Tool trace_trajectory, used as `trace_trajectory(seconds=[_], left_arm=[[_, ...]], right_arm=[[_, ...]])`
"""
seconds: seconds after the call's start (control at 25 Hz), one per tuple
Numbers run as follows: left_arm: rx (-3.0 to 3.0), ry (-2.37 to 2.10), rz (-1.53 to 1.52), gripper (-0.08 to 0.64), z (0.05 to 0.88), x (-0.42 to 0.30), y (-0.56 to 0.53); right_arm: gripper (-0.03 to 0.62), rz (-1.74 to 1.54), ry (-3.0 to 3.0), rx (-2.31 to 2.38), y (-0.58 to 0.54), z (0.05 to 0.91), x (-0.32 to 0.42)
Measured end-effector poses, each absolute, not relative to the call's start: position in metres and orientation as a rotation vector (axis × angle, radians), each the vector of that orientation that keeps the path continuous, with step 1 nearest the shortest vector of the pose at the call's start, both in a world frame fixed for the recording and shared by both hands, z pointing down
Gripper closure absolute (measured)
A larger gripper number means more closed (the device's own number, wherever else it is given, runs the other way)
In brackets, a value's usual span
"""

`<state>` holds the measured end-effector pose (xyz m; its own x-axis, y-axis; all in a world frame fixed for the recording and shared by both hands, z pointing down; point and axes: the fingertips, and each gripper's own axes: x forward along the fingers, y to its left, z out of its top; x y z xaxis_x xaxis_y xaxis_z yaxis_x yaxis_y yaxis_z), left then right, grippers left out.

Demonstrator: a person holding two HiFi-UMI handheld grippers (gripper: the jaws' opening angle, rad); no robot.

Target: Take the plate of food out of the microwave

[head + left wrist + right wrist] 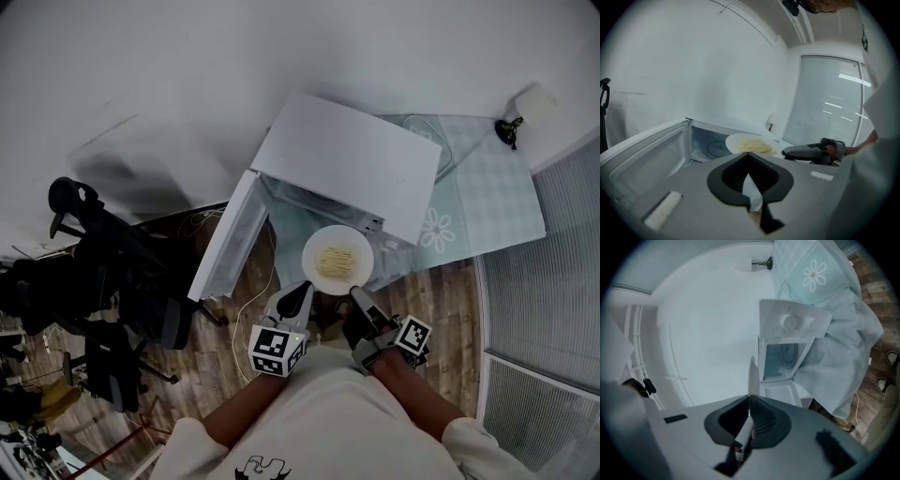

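The right tongs (357, 294) clamp the plate (337, 258) rim at mid-frame before the open microwave (347, 159); the left tongs (304, 288) are closed, empty.

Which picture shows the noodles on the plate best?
The head view: it looks down on the noodles, a yellow heap in the middle of the plate. The left gripper view shows them low, from the side. The right gripper view catches only the plate's edge, no noodles.

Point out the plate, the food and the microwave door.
plate (312, 247), head view, bare left rim.
food (337, 260), head view, middle of the pile.
microwave door (229, 248), head view, middle of the open door.
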<state>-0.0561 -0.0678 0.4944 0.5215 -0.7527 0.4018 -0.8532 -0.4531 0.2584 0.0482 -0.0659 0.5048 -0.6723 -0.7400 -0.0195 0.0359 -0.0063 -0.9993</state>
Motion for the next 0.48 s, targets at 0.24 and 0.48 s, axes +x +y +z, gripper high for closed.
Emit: trace_trajectory(seconds=[0.24,0.48], left_arm=[[2.32,-1.317,0.317,0.555,0.4973,-0.0578,-0.0644],[2.319,-1.315,0.317,0.555,0.4981,-0.0585,-0.0653]], right_arm=[[0.571,-1.754,1.702,-0.727,-0.0648,0.5063,0.0456],[0.571,-1.761,1.701,-0.719,-0.0682,0.5088,0.043]])
